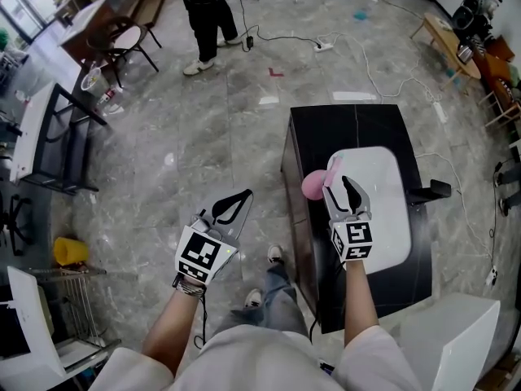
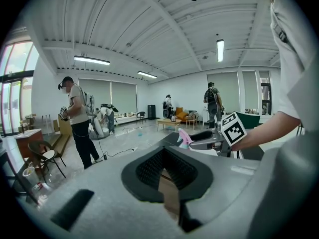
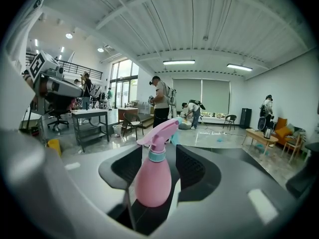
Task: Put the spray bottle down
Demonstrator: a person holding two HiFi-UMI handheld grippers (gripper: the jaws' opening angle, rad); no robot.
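Observation:
A pink spray bottle [image 1: 312,186] with a pink trigger head is held upright by my right gripper [image 1: 338,184] over the left part of the black table [image 1: 326,133], beside a white tray [image 1: 387,218]. In the right gripper view the spray bottle [image 3: 152,180] stands between the dark pads, and the right gripper [image 3: 155,168] is shut on its body. My left gripper [image 1: 242,195] hangs over the floor to the left of the table, its jaws together with nothing in them. In the left gripper view the left gripper [image 2: 169,176] points towards the bottle [image 2: 184,136].
A person [image 1: 207,15] stands on the grey floor at the back. A dark metal cart [image 1: 57,141] and a chair [image 1: 122,47] are at the left. Cables [image 1: 366,63] trail across the floor behind the table. A white chair [image 1: 444,332] is at the near right.

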